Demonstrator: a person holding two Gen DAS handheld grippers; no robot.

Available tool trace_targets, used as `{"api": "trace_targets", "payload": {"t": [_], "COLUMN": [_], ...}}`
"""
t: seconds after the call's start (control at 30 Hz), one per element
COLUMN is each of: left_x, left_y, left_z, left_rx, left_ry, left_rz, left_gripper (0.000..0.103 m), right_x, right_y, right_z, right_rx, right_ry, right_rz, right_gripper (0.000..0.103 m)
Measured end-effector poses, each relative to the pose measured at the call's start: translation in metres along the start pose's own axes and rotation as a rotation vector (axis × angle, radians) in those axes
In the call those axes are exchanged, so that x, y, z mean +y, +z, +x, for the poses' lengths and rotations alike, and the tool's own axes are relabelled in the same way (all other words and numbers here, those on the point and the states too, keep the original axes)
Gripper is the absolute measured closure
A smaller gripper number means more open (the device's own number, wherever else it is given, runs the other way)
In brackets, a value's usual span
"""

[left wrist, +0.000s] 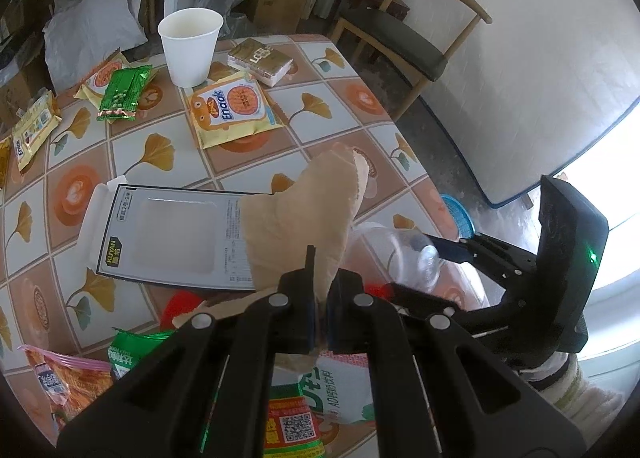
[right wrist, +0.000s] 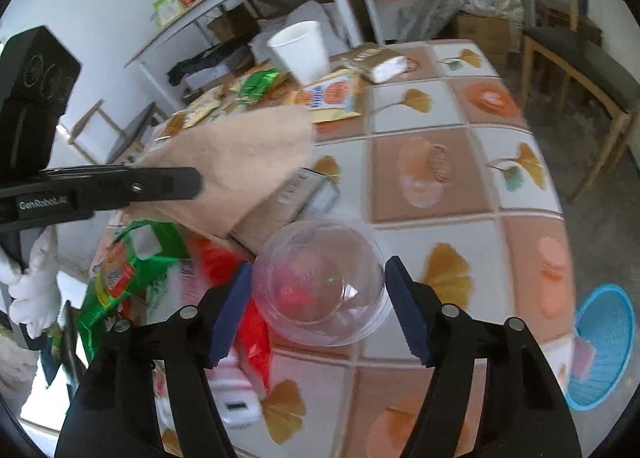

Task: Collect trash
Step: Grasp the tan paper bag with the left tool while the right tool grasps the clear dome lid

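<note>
Left gripper (left wrist: 320,322) is clamped on a tan paper bag (left wrist: 304,210), lifted above the counter (left wrist: 352,130) at mid-frame of the left wrist view. Right gripper (right wrist: 316,310) stands spread on either side of a clear plastic cup (right wrist: 320,282) lying on its side, lower centre of the right wrist view; the pads appear not yet to press its wall. More trash is scattered about: snack wrappers (left wrist: 228,110) and a white paper cup (left wrist: 190,46) at upper left, a flat card package (left wrist: 172,234) under the bag.

Risks, as judged: the cup is thin and round, so it may roll out or buckle under a hard squeeze. The bag, pinched at one edge, could slip or tear.
</note>
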State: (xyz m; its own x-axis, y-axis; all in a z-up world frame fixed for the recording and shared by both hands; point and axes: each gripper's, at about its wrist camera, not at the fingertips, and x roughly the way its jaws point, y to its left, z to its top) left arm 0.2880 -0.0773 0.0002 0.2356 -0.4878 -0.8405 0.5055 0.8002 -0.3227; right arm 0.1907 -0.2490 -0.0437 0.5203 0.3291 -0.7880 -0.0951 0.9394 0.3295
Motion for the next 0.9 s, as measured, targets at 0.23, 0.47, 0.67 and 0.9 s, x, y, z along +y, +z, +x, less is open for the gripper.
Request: {"api": "trace_targets", "payload": {"t": [0.23, 0.47, 0.67, 0.9], "left_x": [-0.006, -0.014, -0.019, -0.032], "left_y": [0.003, 0.006, 0.009, 0.011], "left_z": [-0.001, -0.008, -0.014, -0.026], "left_rx": [-0.028, -0.068, -0.099, -0.151], "left_ry": [-0.009, -0.018, -0.018, -0.018], "left_rz": [0.006, 0.017, 0.025, 0.054], "left_gripper": [0.101, 0.101, 0.101, 0.101], "right_x": [-0.022, -0.024, -0.022, -0.036], "right_y": [-0.011, -0.014, -0.017, -0.021], "right_z": [-0.016, -0.009, -0.013, -0.034], "right_rx": [-0.010, -0.012, -0.036, -0.090], "right_ry": [-0.054, -0.080, -0.111, -0.115], "right_rz": [0.045, 0.033, 0.020, 0.056], "right_gripper": [0.036, 0.036, 0.037, 0.037]}}
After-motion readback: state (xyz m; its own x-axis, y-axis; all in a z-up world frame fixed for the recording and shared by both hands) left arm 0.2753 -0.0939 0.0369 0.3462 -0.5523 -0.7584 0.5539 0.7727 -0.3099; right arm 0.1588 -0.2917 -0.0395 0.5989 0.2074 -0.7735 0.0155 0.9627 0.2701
